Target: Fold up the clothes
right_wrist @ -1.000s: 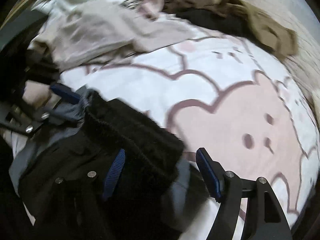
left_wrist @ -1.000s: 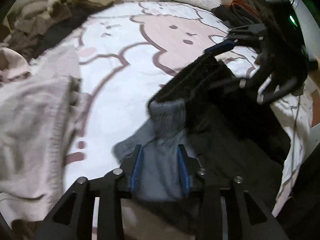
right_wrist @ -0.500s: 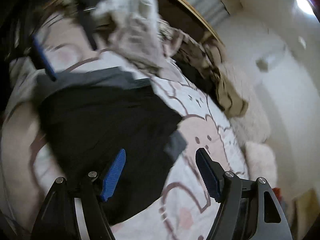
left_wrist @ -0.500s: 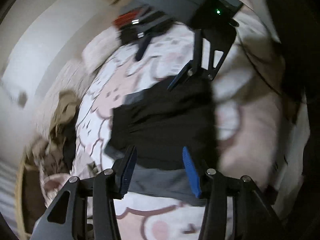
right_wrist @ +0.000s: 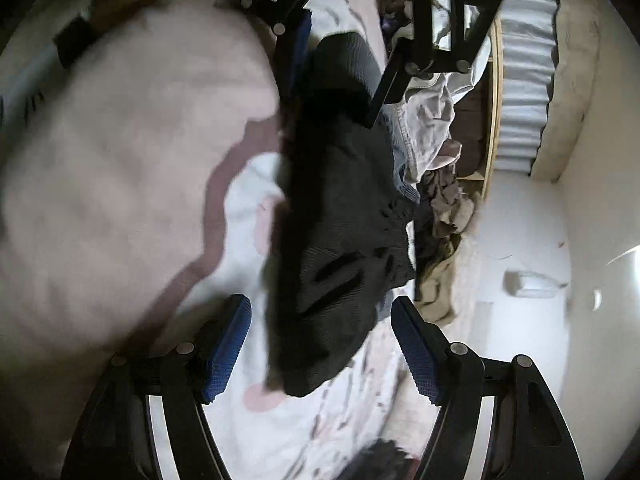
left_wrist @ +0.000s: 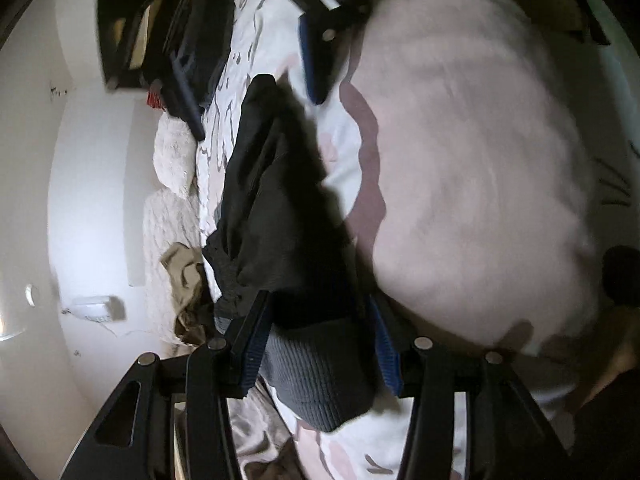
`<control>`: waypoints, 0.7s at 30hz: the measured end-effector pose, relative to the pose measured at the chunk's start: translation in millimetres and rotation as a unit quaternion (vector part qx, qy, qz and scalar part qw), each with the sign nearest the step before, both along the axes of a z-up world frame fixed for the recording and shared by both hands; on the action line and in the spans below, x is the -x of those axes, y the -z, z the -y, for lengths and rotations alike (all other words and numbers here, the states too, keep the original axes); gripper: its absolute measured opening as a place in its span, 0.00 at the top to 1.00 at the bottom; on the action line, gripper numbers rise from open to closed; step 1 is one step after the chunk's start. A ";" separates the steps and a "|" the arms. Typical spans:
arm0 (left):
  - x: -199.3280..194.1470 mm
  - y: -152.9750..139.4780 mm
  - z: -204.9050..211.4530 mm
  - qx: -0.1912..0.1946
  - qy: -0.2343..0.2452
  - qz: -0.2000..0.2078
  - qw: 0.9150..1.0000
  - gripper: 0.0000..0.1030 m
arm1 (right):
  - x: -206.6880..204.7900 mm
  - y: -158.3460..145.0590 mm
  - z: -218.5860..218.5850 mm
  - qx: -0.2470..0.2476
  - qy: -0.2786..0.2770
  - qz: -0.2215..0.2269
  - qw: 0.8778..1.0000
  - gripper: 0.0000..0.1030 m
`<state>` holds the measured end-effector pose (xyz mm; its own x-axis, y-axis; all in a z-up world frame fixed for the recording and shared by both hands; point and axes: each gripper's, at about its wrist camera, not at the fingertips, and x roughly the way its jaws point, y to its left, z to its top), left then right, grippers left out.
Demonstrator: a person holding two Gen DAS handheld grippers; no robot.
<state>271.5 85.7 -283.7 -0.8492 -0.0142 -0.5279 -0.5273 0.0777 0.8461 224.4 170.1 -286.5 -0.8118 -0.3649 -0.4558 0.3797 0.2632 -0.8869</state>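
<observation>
Dark knit garment (left_wrist: 280,216) hangs stretched over the patterned bed (left_wrist: 460,140), its grey ribbed end clamped in the left hand-held gripper (left_wrist: 320,344); the right hand-held gripper (right_wrist: 320,344) stands open around the other end.

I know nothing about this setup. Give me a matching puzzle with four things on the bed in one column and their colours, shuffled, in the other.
Things:
1. knit garment
2. bedsheet
3. crumpled cloth at the bed's edge by the wall
4. pillow

Colours:
A. white with a large pink cartoon print
B. fluffy off-white
C. black with a grey ribbed end
D. tan

Pairs: 1-C, 2-A, 3-D, 4-B
</observation>
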 end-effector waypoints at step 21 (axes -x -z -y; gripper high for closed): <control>19.5 12.6 48.6 0.009 0.006 -0.021 1.000 0.76 | 54.5 26.1 -3.8 -0.047 0.000 -0.087 0.995 0.89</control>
